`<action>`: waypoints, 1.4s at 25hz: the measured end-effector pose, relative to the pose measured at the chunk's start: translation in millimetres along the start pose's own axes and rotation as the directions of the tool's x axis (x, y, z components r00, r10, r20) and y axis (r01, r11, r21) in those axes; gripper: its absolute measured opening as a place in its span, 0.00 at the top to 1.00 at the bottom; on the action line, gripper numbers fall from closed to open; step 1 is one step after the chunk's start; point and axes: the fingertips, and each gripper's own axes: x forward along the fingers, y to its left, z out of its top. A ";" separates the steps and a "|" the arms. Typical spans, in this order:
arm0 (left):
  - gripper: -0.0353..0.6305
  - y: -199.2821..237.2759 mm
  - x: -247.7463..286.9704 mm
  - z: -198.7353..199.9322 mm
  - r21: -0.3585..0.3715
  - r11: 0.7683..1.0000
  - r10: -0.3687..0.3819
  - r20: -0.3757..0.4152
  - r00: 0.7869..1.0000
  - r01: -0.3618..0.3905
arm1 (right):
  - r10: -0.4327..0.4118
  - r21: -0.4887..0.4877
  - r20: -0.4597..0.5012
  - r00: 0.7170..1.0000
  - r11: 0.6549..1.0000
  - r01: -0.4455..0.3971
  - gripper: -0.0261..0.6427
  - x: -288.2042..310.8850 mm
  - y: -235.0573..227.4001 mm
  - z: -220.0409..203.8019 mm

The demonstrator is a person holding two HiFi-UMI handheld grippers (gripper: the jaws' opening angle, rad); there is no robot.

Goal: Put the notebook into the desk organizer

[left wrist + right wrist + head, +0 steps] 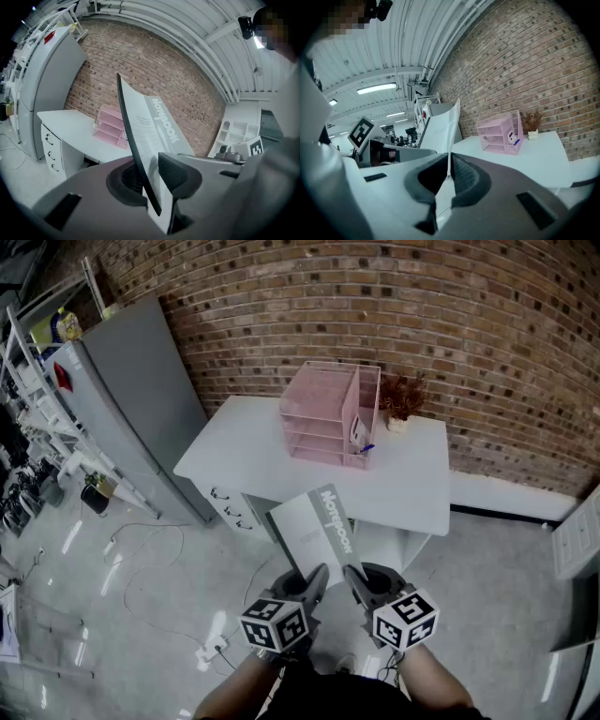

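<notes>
I hold a grey notebook [314, 526] in the air in front of the desk, its cover with dark lettering facing up. My left gripper [319, 574] is shut on its near left edge and my right gripper [349, 574] is shut on its near right edge. In the left gripper view the notebook [154, 126] stands on edge between the pads of the left gripper [151, 174]. In the right gripper view its thin edge [439, 125] is clamped in the right gripper [449, 174]. The pink desk organizer [330, 415] stands at the back of the white desk [244, 460], well beyond the notebook.
A small potted plant [401, 399] sits right of the organizer against the brick wall. A tall grey cabinet [131, 399] stands left of the desk. Cables and a power strip [211, 648] lie on the floor at the left. A white shelf unit [577, 540] is at the right.
</notes>
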 end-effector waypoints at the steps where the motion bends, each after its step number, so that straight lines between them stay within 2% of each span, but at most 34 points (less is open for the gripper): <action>1: 0.83 0.5 -0.6 -0.7 0.000 1.000 0.000 0.001 1.000 0.000 | 0.001 0.001 0.003 1.000 1.000 -0.001 0.94 0.2 0.6 -0.4; 8: 0.83 4.3 -6.9 3.2 0.002 1.000 0.003 0.002 1.000 -0.003 | 0.010 0.013 0.003 1.000 1.000 -0.010 0.93 4.6 6.4 1.0; 17: 0.83 32.1 -16.4 9.4 -0.013 1.000 0.016 -0.001 1.000 -0.016 | 0.022 0.018 -0.018 1.000 1.000 -0.022 0.93 32.6 17.7 -1.0; 24: 0.83 70.9 -20.8 20.9 -0.033 0.999 0.022 -0.011 1.000 -0.022 | 0.028 0.033 -0.044 0.999 0.999 -0.027 0.93 72.3 27.2 -0.6; 35: 0.83 155.5 -23.7 48.0 -0.057 0.998 0.011 -0.021 1.000 -0.012 | 0.016 0.039 -0.065 0.998 0.999 -0.013 0.93 159.3 42.8 3.2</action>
